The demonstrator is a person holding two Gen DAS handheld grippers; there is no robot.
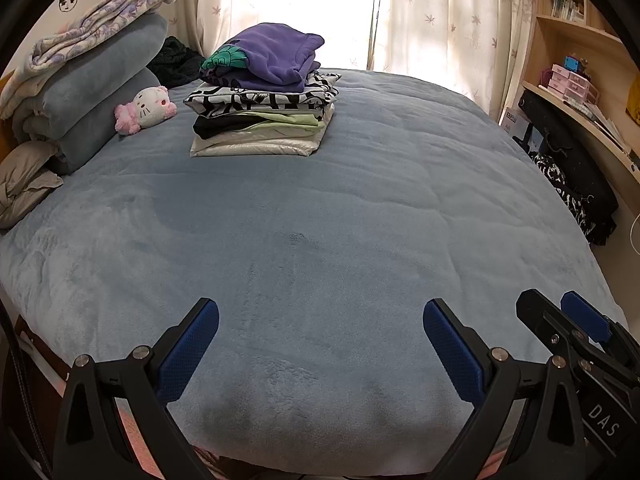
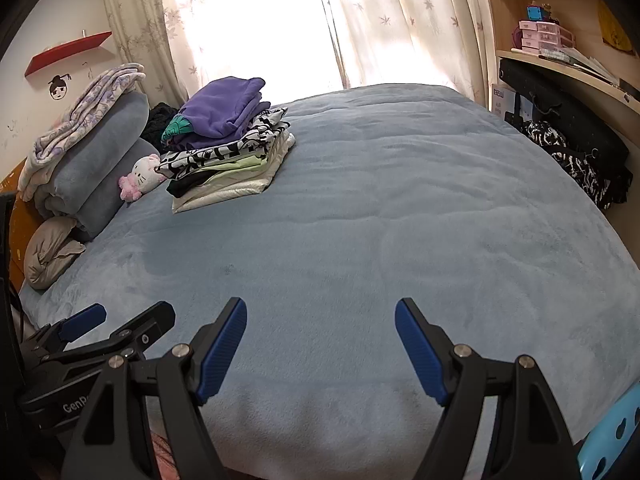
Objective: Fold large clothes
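I am holding my left gripper [image 1: 320, 344] and right gripper [image 2: 320, 340] spread and empty over the bed [image 1: 320, 220]; the folded stack [image 1: 260, 108] is sitting at 11 o'clock, keeping folding space free.

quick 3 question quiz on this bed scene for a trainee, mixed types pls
1. True or false: the left gripper is shut on a garment.
2. Which item tops the stack of folded clothes? A. purple garment B. red towel C. grey pillow
3. Fill in: the plush cat toy lies between the rolled blue blankets and the ____.

Key:
1. False: its jaws stand open and empty over the blue bed cover, as do those of the right gripper.
2. A, the purple garment.
3. stack of folded clothes.
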